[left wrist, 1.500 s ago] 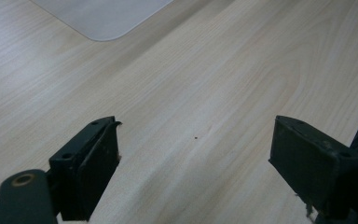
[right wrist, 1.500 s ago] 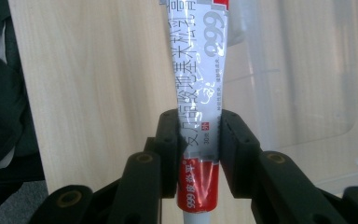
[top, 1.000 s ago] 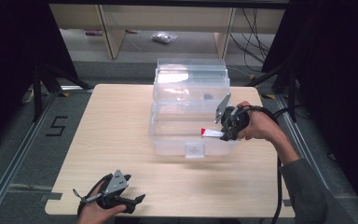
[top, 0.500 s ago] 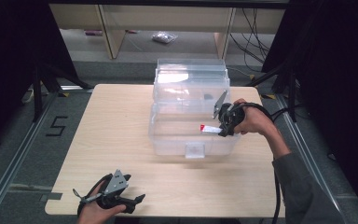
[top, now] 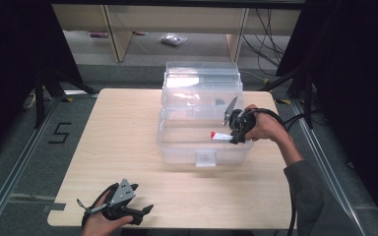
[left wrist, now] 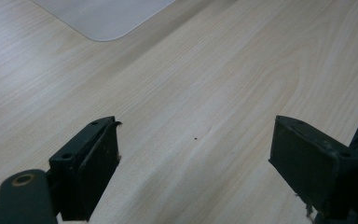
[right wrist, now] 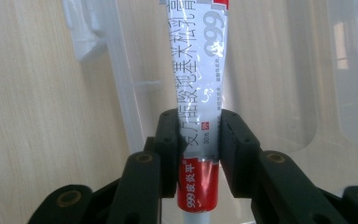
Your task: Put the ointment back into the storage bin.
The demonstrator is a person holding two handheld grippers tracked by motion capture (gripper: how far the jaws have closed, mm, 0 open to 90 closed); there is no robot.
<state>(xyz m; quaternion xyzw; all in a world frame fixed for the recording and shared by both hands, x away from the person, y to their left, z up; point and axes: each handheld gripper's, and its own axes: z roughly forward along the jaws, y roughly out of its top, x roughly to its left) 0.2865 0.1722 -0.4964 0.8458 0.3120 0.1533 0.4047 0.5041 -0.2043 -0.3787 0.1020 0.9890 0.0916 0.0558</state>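
Observation:
A clear plastic box (top: pixel 204 147) with its lid raised at the back stands in the middle of the wooden table (top: pixel 128 142). My right gripper (top: pixel 229 136) reaches in over the box's right wall, shut on a white and red ointment tube (top: pixel 219 136). In the right gripper view the tube (right wrist: pixel 199 84) runs up from between the pads (right wrist: pixel 168 135), over the inside of the box (right wrist: pixel 279 84). My left gripper (top: pixel 147 210) rests low at the table's front left edge. Its jaws stand wide open in the left gripper view (left wrist: pixel 193 154), with bare wood between them.
A latch tab (top: pixel 205 158) sticks out from the box's front wall. Shelving legs and cables stand on the floor behind the table, with a small bag (top: pixel 173 40) lying there. A pale sheet corner (left wrist: pixel 102 16) shows at the top of the left gripper view.
My right gripper has moved down and a little left with the tube, lower into the box. The left gripper has stayed put.

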